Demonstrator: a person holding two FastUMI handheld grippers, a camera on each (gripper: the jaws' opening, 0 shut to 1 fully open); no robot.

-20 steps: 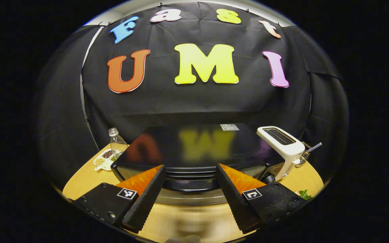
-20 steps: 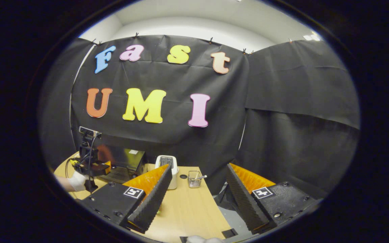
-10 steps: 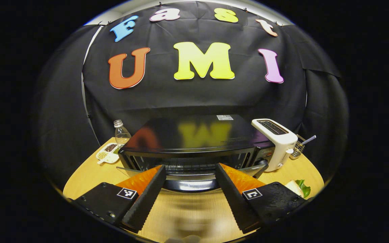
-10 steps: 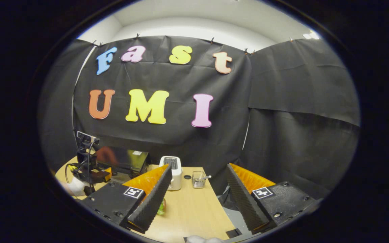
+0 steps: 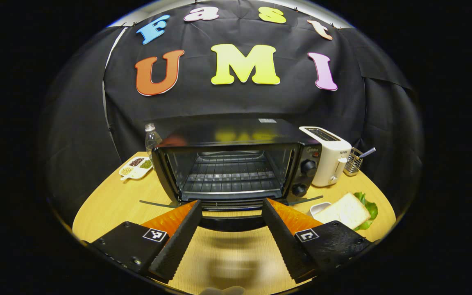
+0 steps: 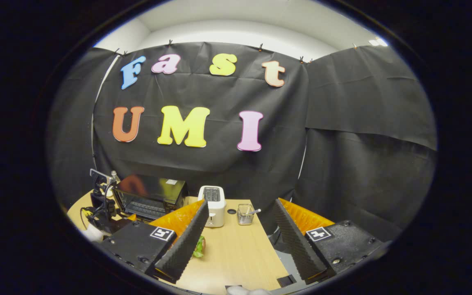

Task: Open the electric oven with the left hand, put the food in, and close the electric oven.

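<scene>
since a second ago the oven door (image 5: 230, 223) has swung from nearly shut to folded flat down toward the camera, and the left gripper (image 5: 230, 229) has dropped with it, so the black electric oven (image 5: 236, 164) now shows its whole lit cavity and the wire rack (image 5: 230, 178) inside. the door's dark handle edge lies between the left gripper's two fingers, whose serrated pads stand spread apart on either side of it; whether either pad touches the handle cannot be told. two knobs sit on the oven's right panel. the food, a sandwich (image 5: 344, 211) of white bread with green lettuce at its edge, lies on the wooden table (image 5: 113, 200) to the right of the oven, outside it, just behind the left gripper's right finger. a white toaster (image 5: 328, 153) stands just beside the oven's right side, with a small wire basket (image 5: 355, 160) next to it. a clear bottle (image 5: 150, 139) and a divided dish of grains (image 5: 134, 167) sit at the oven's left. in the right gripper view the right gripper (image 6: 240, 241) hangs over the table's near end with its fingers wide apart and nothing between them, well apart from the oven.
</scene>
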